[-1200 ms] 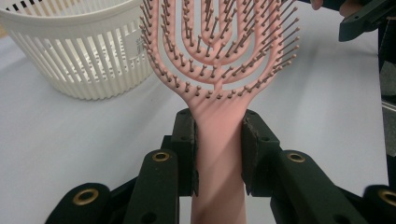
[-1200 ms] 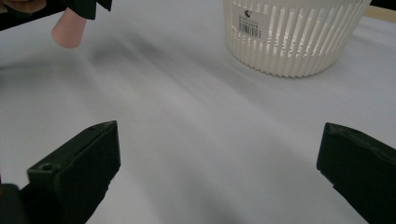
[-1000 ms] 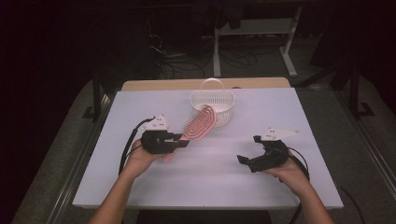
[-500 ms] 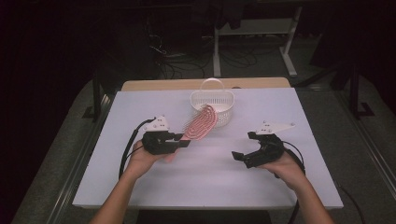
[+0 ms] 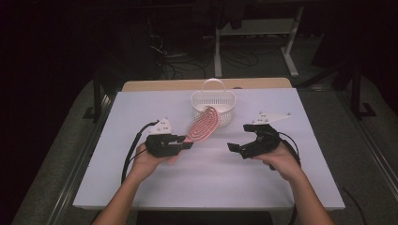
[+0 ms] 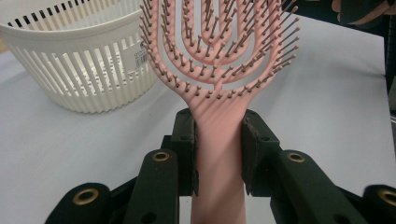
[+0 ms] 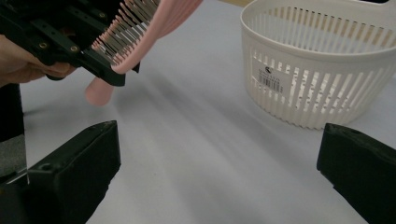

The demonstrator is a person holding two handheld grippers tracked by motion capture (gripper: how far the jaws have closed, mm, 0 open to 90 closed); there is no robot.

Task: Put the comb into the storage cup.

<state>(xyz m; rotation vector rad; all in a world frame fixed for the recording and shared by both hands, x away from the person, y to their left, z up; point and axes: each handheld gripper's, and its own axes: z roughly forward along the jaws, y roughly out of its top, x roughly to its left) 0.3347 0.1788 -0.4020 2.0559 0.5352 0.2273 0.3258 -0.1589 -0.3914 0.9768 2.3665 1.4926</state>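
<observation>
Pink hairbrush (image 6: 218, 88) sits clamped by its handle in the left gripper (image 5: 184, 142), near the white basket (image 5: 213, 100). Right gripper (image 5: 241, 139) hovers wide, holding nothing.

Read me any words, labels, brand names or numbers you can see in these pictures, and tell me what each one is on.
White sticker with a barcode on the wall of the white slatted plastic basket: a small logo, bars and digits, all too small and blurred to read.
Pink plastic hairbrush: no text visible.
Black left gripper and black right gripper: no text visible.
</observation>
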